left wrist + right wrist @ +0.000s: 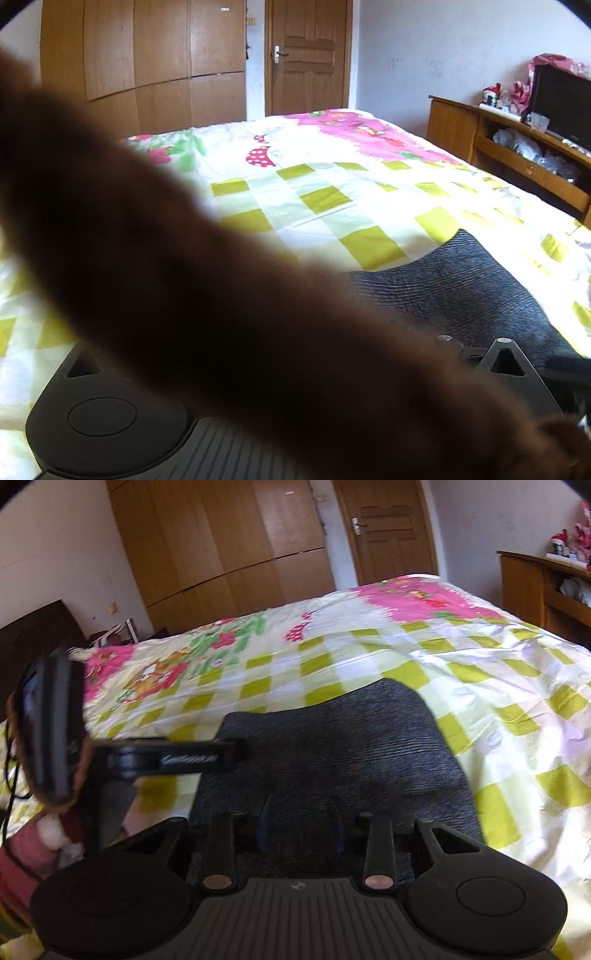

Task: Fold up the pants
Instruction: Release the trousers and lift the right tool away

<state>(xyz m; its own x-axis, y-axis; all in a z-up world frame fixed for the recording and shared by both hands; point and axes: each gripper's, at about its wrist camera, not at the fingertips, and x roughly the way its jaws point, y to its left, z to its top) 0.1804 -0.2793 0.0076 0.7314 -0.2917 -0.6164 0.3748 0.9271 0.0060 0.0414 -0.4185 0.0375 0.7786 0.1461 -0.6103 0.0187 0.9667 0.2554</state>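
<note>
Seemingly the fold is somewhere in its middle: the dark grey ribbed pants (332,753) lie as a compact slab on the checked yellow-and-white bedspread (498,686), filling the lower centre of the right wrist view and showing in the lower right of the left wrist view (461,288), but how many folds remain cannot be judged, since the near part of the garment is hidden under the tools. The right gripper (301,834) hangs low over the near edge of the cloth, its two fingers (376,845) standing clearly apart with grey fabric showing between them; motion blur there hides whether the tips touch or pinch anything, so I take it as open and empty. The left gripper (173,758) reaches in from the left of the right wrist view, its tip at the left edge of the pants; whether its jaws are parted or closed on the hem cannot be told, because in its own camera a blurred brown fuzzy mass (221,295), probably a sleeve, covers most of the frame. The next move probably calls for both tools to take the near edge and carry it toward the far edge, keeping the layers square.
</note>
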